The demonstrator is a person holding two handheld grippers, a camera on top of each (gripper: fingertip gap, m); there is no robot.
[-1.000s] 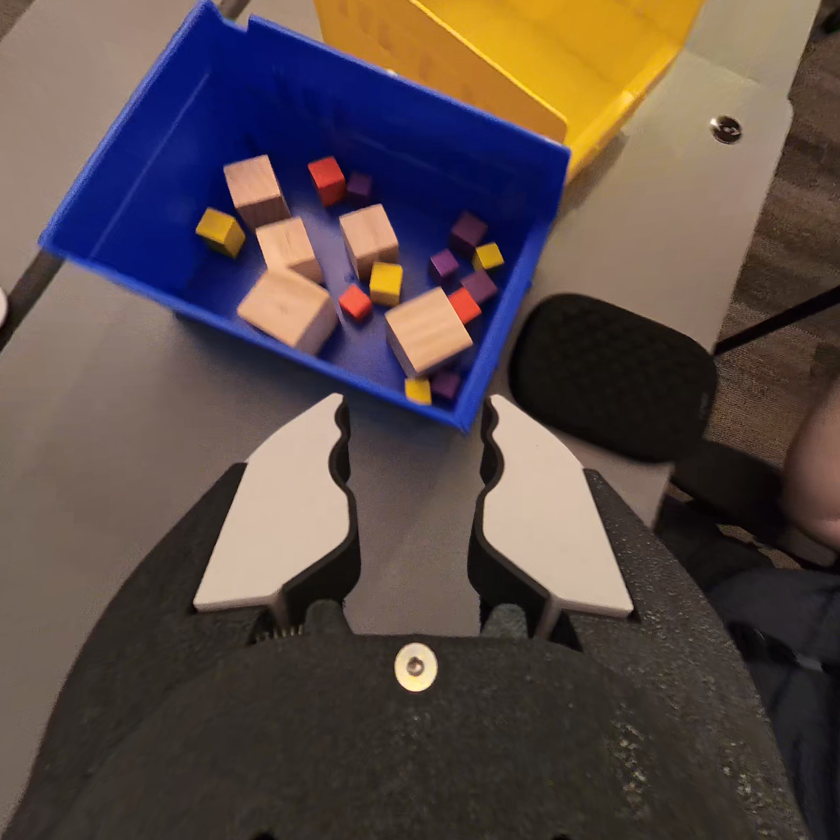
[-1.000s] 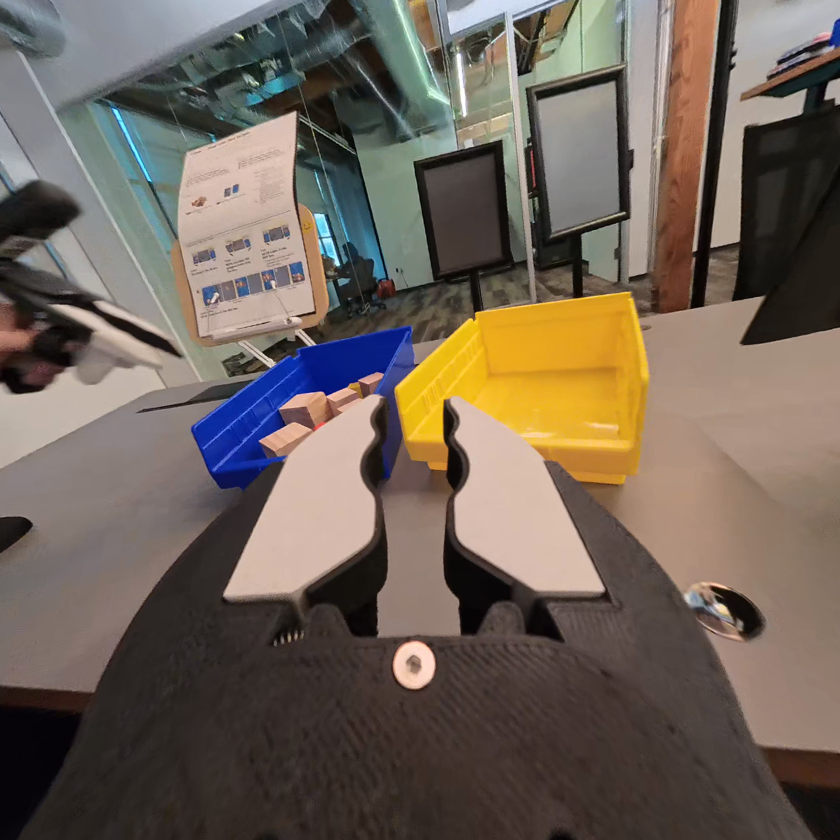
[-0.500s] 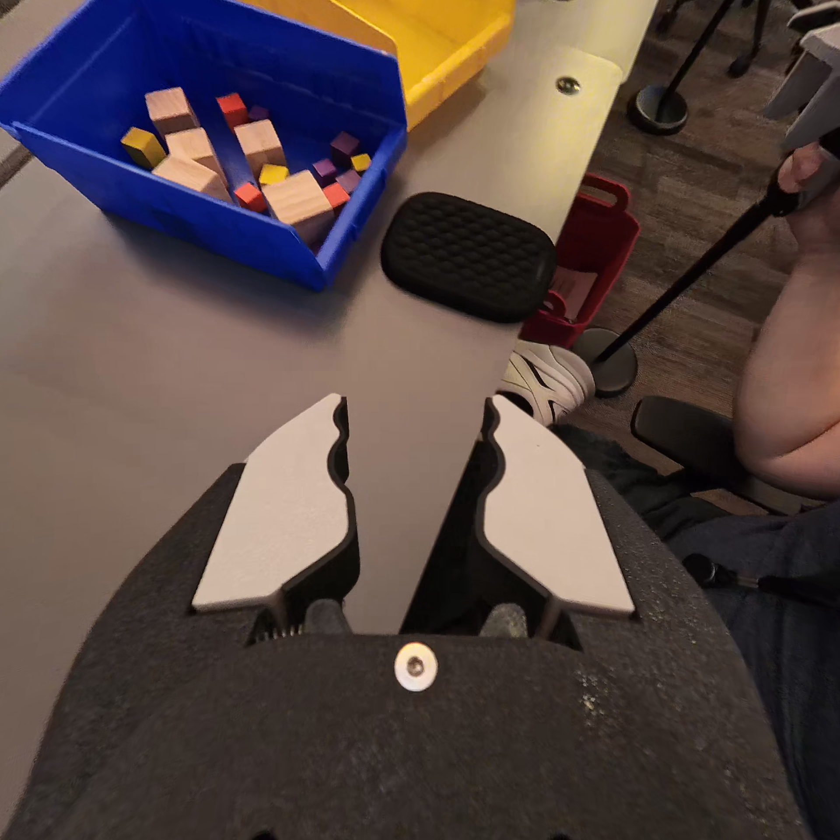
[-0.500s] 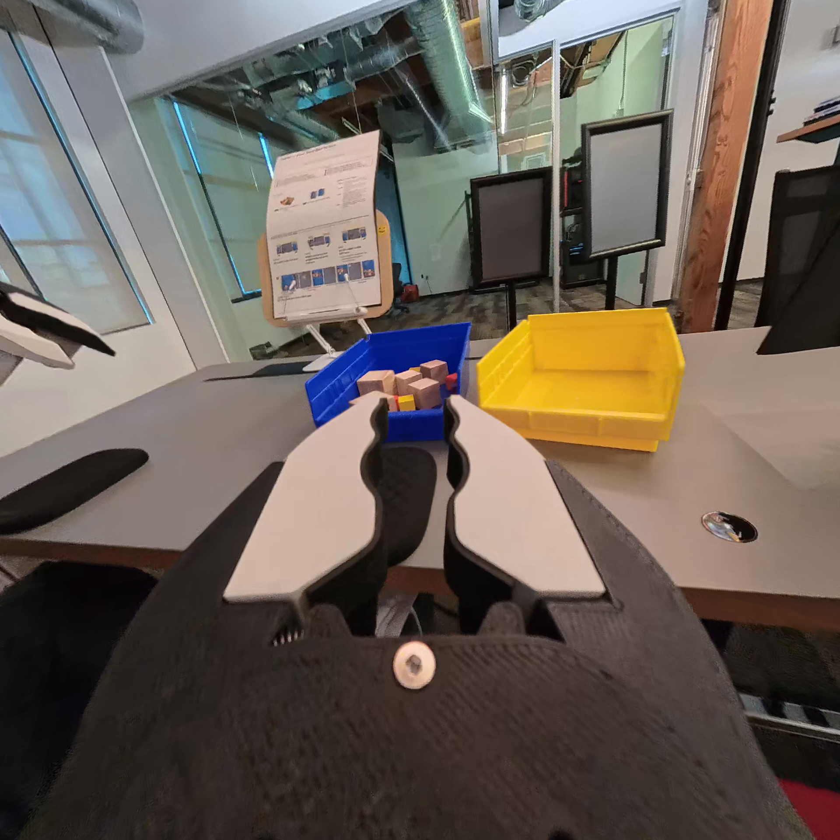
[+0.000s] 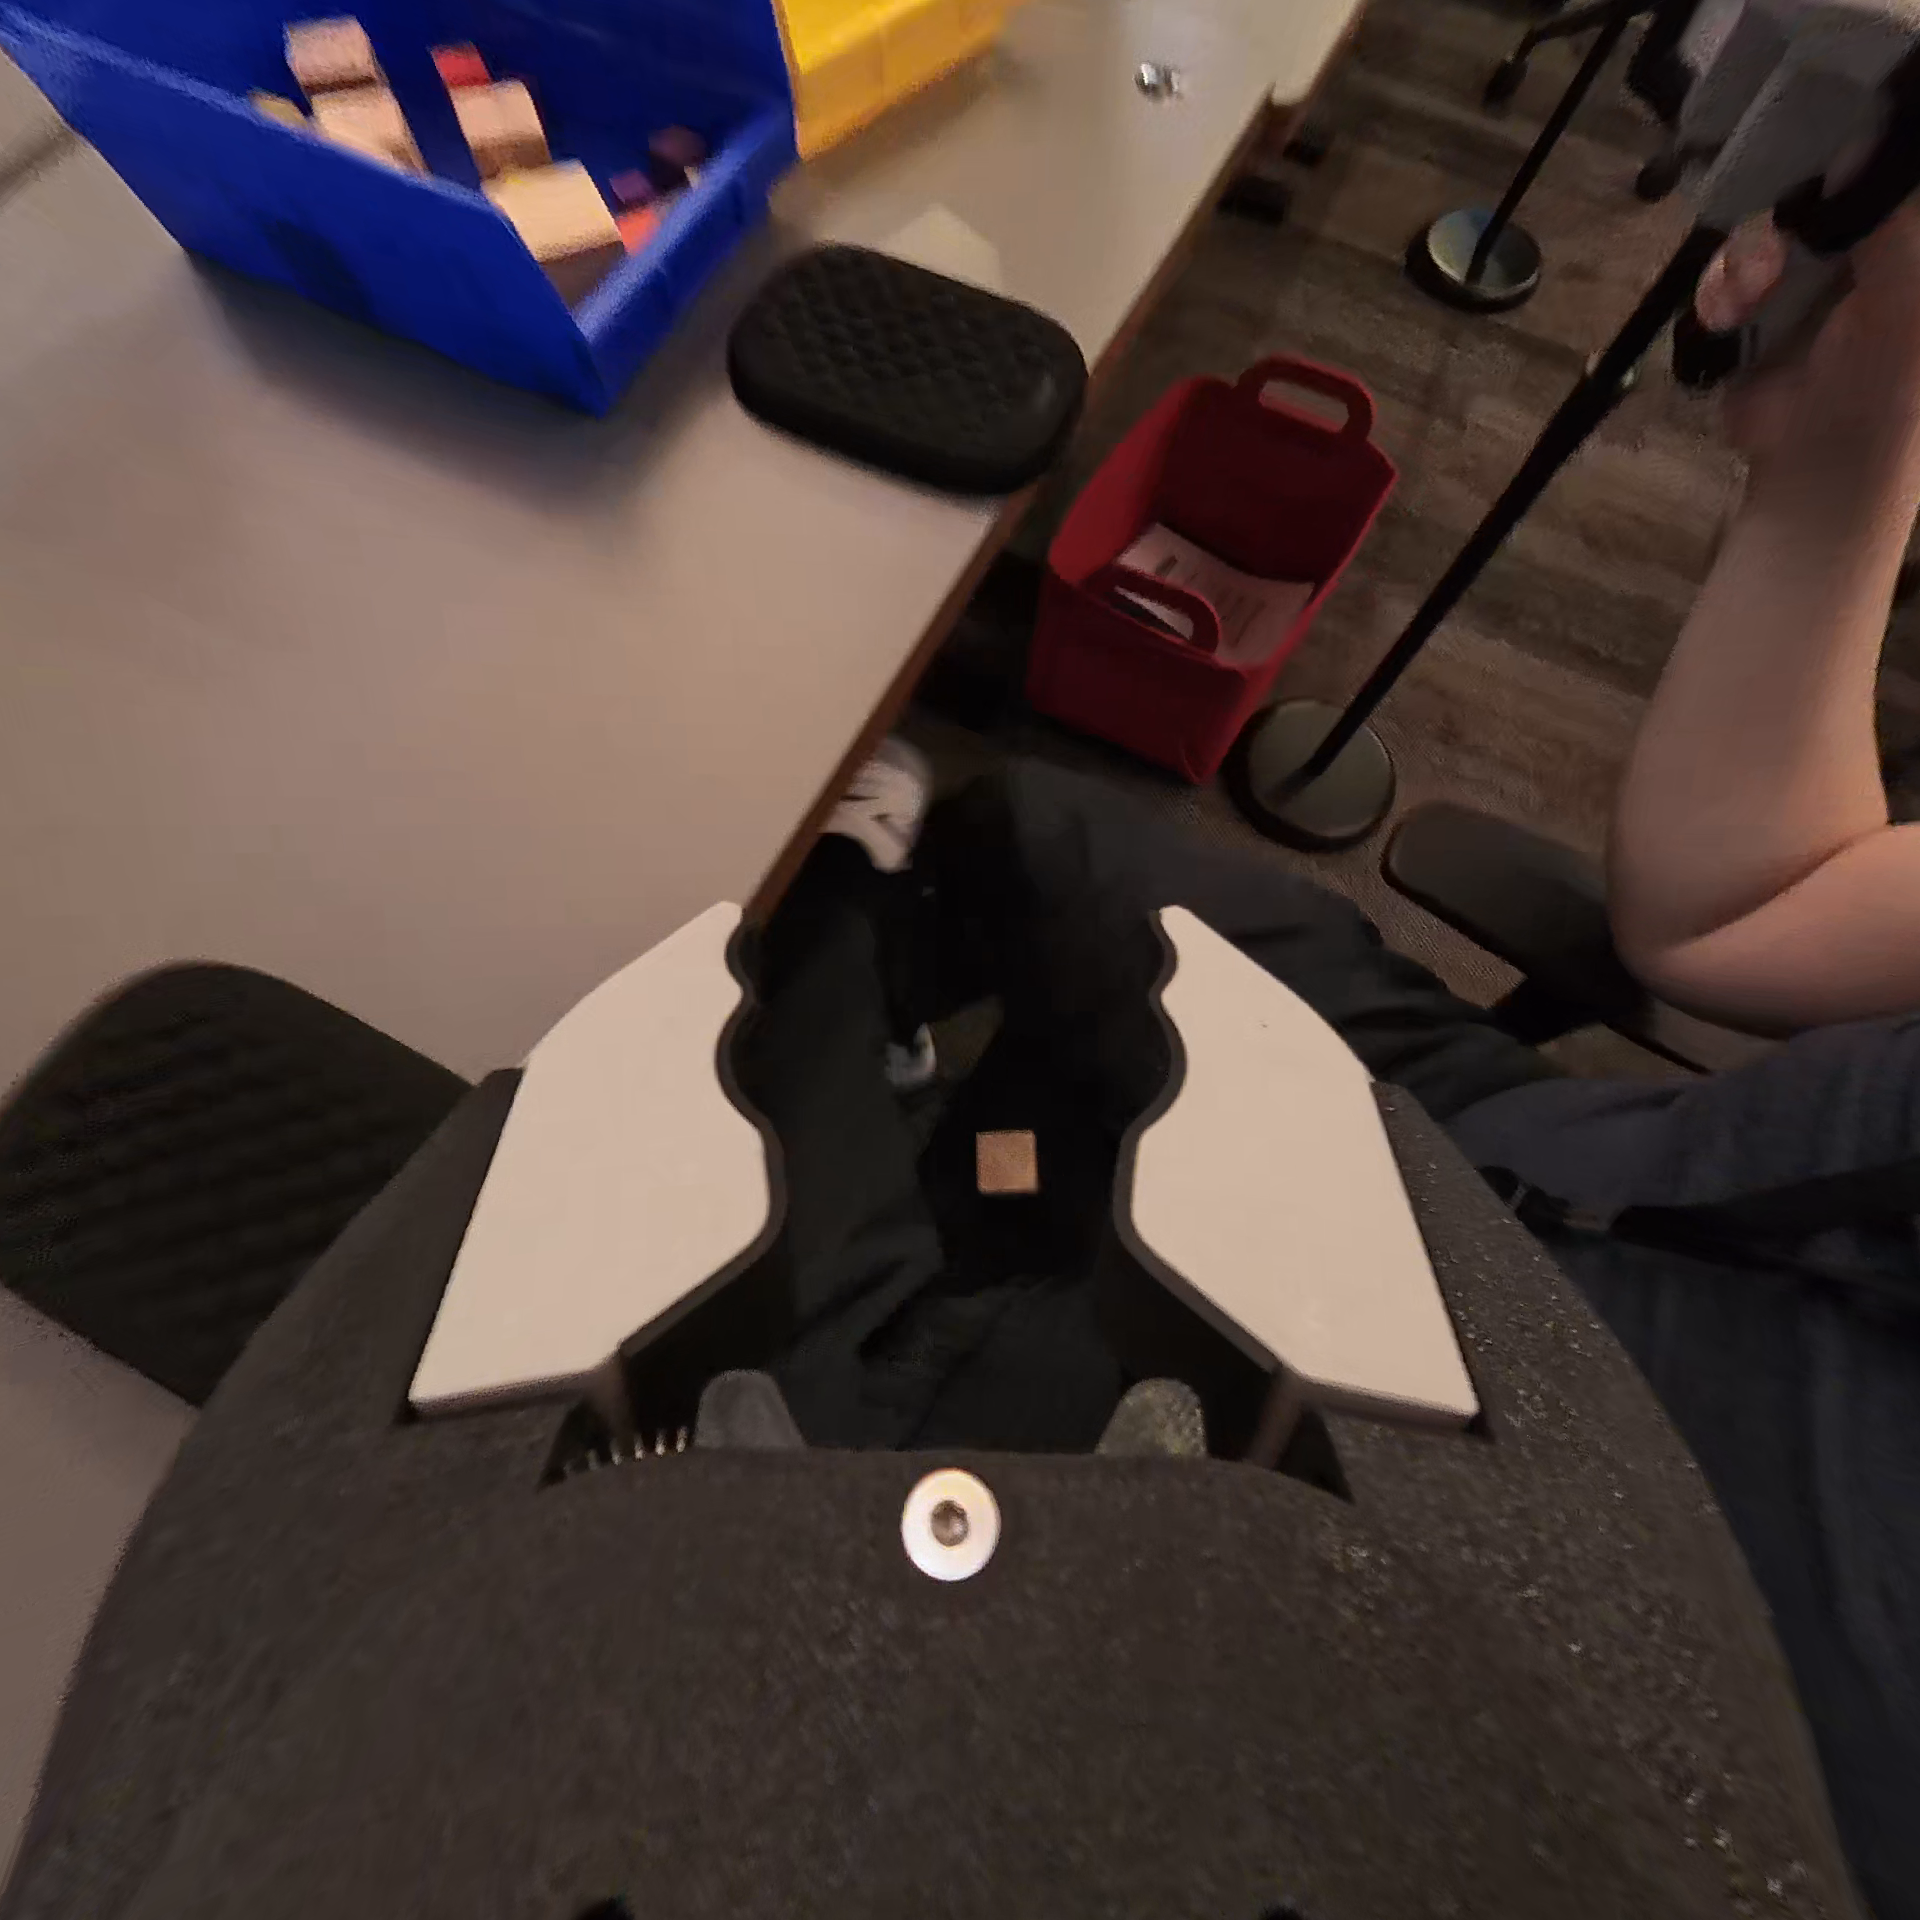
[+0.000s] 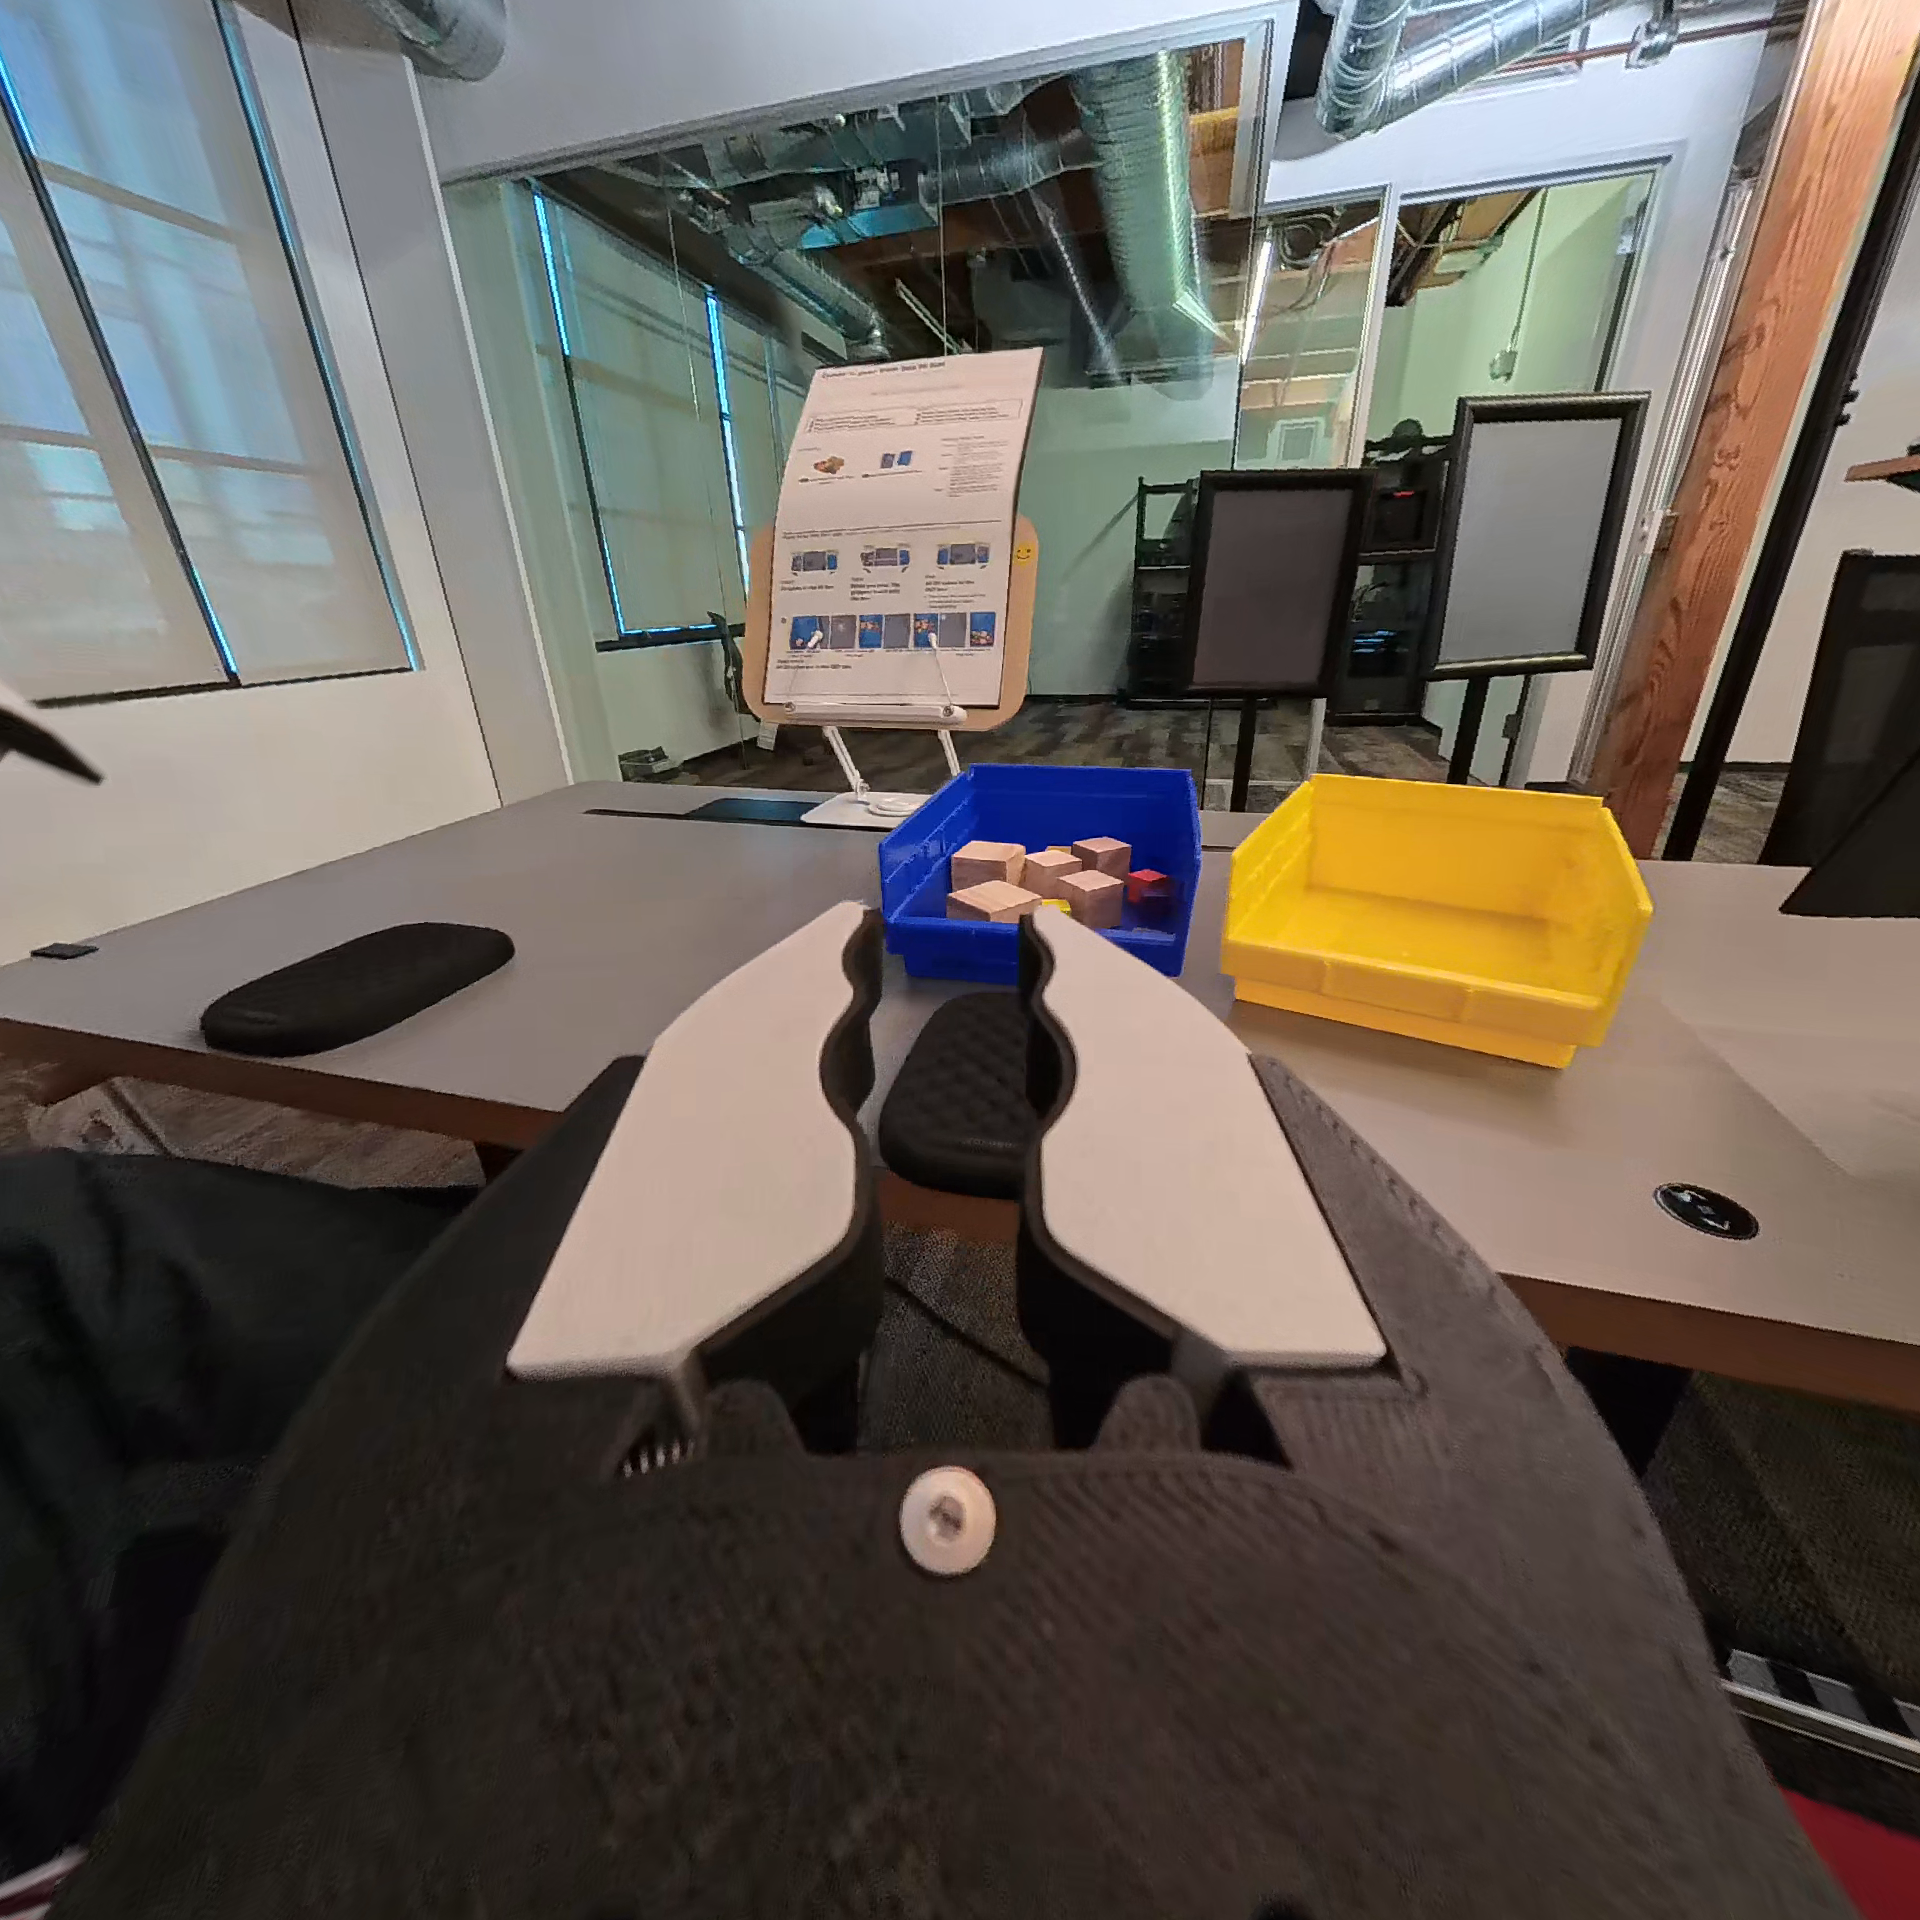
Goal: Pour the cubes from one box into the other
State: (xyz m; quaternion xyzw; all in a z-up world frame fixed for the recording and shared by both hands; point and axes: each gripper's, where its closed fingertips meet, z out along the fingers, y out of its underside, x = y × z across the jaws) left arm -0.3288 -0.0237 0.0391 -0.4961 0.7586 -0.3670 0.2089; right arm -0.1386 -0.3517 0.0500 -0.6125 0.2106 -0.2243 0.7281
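Note:
The blue box stands on the grey table with several wooden and small coloured cubes in it. The yellow box stands right of it, empty. My right gripper is narrowly open and empty, held off the table's front edge, well short of the boxes. My left gripper is open and empty, past the table's front edge over dark clothing. The blue box with its cubes and a corner of the yellow box lie far off at the top left of the left wrist view.
Two black pads lie near the table's front edge. A paper sheet on a stand is behind the boxes. A red bag and stand bases are on the floor. A person's arm is at the right.
Both grippers have pulled back from the boxes to beyond the table's front edge. The left one has swung right and down over the lap. Neither jaw gap has changed.

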